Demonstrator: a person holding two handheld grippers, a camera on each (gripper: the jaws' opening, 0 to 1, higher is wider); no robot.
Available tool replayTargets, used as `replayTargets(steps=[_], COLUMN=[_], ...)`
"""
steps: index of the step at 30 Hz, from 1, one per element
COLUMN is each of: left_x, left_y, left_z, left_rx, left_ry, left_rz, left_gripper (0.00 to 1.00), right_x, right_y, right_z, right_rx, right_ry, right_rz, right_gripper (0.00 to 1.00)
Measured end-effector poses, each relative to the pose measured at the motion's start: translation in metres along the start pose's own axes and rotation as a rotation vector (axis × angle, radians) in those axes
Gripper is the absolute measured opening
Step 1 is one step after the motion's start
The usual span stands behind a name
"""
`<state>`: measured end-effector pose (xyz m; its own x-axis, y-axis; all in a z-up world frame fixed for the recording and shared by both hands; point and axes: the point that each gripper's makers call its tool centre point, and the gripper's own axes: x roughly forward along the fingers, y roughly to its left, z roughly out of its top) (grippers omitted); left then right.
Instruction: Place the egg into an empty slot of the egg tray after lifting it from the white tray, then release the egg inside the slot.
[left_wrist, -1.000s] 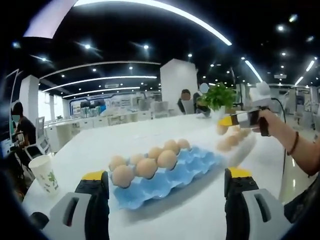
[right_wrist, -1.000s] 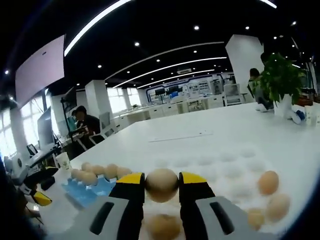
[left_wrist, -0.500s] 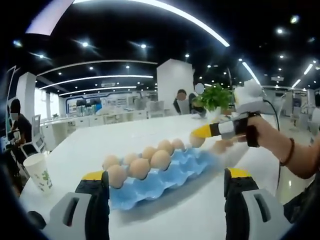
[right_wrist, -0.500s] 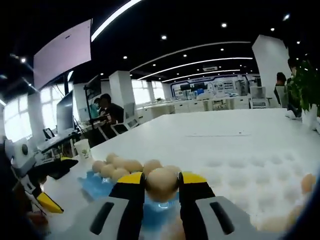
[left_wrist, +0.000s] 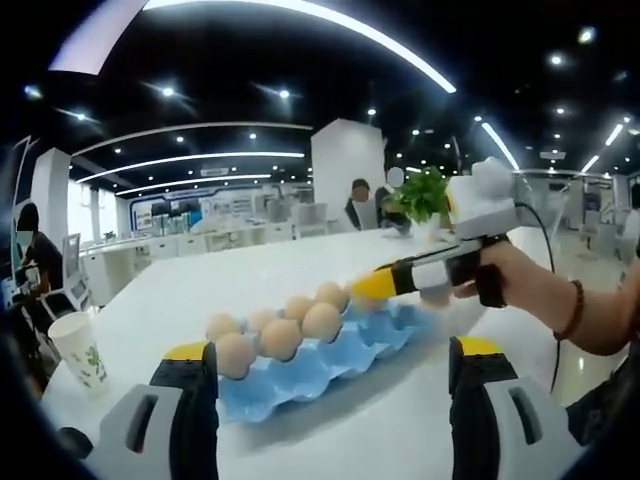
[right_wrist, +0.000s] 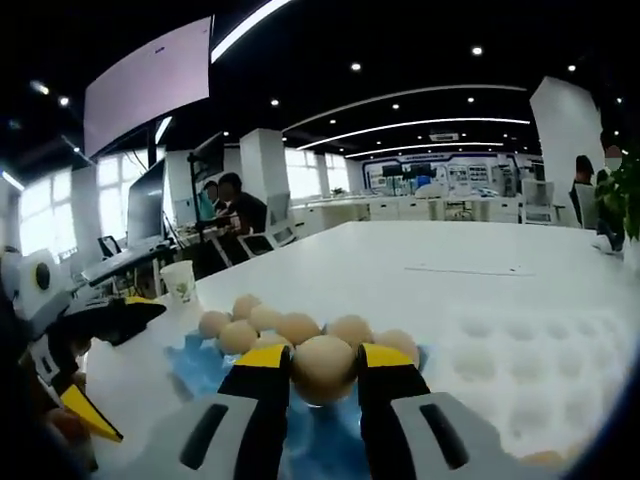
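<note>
A blue egg tray lies on the white table with several brown eggs along its far side. My left gripper stands open just in front of it, nothing between its jaws. My right gripper is shut on a brown egg and hovers over the blue egg tray, close to the row of eggs. In the left gripper view the right gripper reaches in from the right over the tray's far end, held by a hand. The white tray with round hollows lies to the right.
A paper cup stands on the table at the left, also seen as the paper cup. A potted plant sits at the far side. People sit at desks behind. The left gripper shows at the left of the right gripper view.
My right gripper has carried the egg from the white tray leftward, over the blue egg tray. The left gripper has stayed in place, open.
</note>
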<state>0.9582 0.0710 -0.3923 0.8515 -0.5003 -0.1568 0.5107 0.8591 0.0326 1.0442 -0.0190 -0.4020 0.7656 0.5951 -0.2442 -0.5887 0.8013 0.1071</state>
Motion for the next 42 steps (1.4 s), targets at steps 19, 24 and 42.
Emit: replayTargets(steps=[19, 24, 42], left_x=[0.002, 0.002, 0.004], left_y=[-0.006, -0.010, -0.014], left_z=[-0.005, -0.011, -0.024], left_rx=[0.028, 0.032, 0.102], left_ry=[0.052, 0.089, 0.181], left_rz=[-0.056, -0.093, -0.131], left_gripper=[1.00, 1.00, 1.00], right_x=[0.013, 0.011, -0.047], right_y=[0.005, 0.008, -0.032], right_z=[-0.019, -0.020, 0.010], right_rx=[-0.010, -0.046, -0.029], right_ry=[0.096, 0.133, 0.033], right_rz=[0.025, 0.036, -0.025], right_gripper=[0.28, 0.29, 0.52])
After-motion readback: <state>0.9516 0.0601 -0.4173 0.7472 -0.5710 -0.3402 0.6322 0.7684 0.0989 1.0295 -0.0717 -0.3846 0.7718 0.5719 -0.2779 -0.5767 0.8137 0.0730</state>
